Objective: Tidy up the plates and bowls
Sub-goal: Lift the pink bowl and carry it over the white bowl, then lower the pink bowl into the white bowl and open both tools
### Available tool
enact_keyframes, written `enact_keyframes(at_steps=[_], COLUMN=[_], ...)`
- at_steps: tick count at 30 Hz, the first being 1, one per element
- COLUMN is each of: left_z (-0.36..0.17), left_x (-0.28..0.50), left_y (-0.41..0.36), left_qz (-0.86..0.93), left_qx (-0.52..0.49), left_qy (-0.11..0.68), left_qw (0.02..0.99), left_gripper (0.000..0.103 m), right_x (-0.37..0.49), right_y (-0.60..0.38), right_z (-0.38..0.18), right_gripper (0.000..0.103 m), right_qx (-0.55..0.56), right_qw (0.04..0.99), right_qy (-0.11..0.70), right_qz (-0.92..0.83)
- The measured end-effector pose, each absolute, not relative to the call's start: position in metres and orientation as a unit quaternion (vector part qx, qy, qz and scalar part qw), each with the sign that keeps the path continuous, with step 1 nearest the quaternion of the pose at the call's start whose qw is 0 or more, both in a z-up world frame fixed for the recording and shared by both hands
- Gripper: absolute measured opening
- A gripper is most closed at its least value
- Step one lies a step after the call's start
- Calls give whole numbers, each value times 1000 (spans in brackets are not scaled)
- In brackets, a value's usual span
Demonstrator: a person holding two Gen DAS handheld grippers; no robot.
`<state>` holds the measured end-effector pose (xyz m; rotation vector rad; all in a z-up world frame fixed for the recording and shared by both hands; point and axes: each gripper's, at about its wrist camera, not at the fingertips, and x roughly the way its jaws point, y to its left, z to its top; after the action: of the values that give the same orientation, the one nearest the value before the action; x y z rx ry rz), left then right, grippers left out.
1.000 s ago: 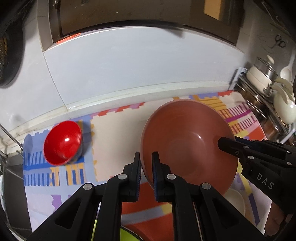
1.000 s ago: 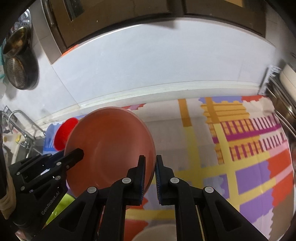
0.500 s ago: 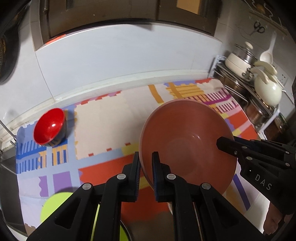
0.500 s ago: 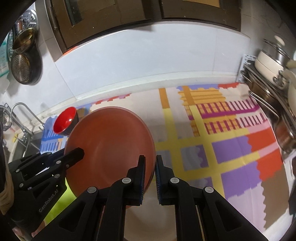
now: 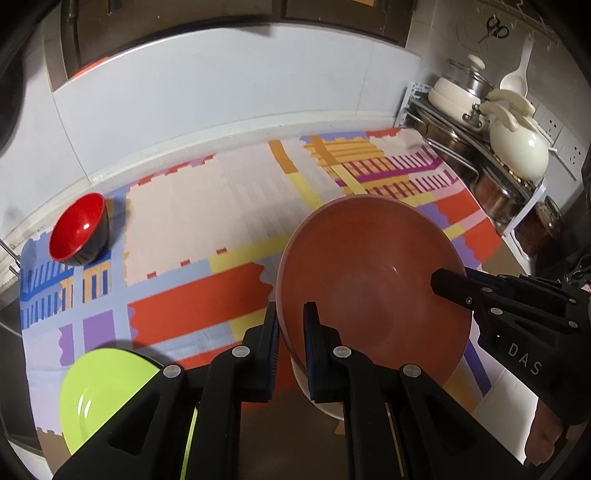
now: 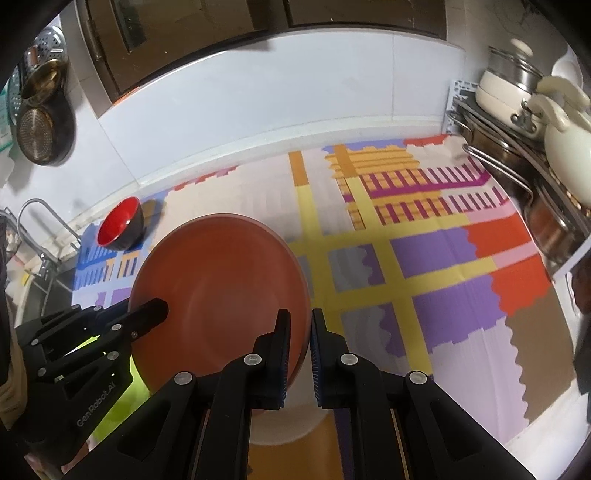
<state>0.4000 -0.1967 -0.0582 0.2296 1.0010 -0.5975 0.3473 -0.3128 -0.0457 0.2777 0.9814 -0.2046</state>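
Nearby: red bowl (image 5: 79, 229) | green plate (image 5: 107, 393) | pot rack (image 5: 476, 155)

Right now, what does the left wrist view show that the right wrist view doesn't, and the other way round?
Only the left wrist view shows the lime plate whole, near the mat's front left corner, and scissors hanging on the wall. Only the right wrist view shows the tap over the sink and the strainers on the wall. Both show the brown bowl with the left gripper and the right gripper each clamped on its rim at opposite sides, the red bowl at the mat's back left, and the pot rack.
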Motion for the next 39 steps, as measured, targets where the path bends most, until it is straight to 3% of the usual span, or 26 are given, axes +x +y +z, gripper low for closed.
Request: enact_keyframes(at_steps=[27, 32, 35, 37, 39], left_z=[-109, -111, -110, -108, -105], left_x=[386, 386, 386, 385, 385], left_y=[-209, -208, -208, -208, -208], left_qz=[-259, -259, -261, -259, -259], left_qx=[132, 131, 130, 133, 133], left_qy=[533, 535, 532, 526, 518], left_qw=[795, 794, 795, 799, 804], left_gripper=[16, 22, 34, 45, 48], right_x=[335, 336, 336, 337, 336], right_y=[-326, -325, -323, -322, -322], right_z=[-96, -100, -101, -101, -100], right_gripper=[12, 13, 13, 22, 31], right_qx=[153, 154, 153, 144, 141], right_qw=[831, 828, 827, 828, 829], right_qy=[529, 534, 535, 536, 535], right_qz=[-82, -78, -76, -79, -83])
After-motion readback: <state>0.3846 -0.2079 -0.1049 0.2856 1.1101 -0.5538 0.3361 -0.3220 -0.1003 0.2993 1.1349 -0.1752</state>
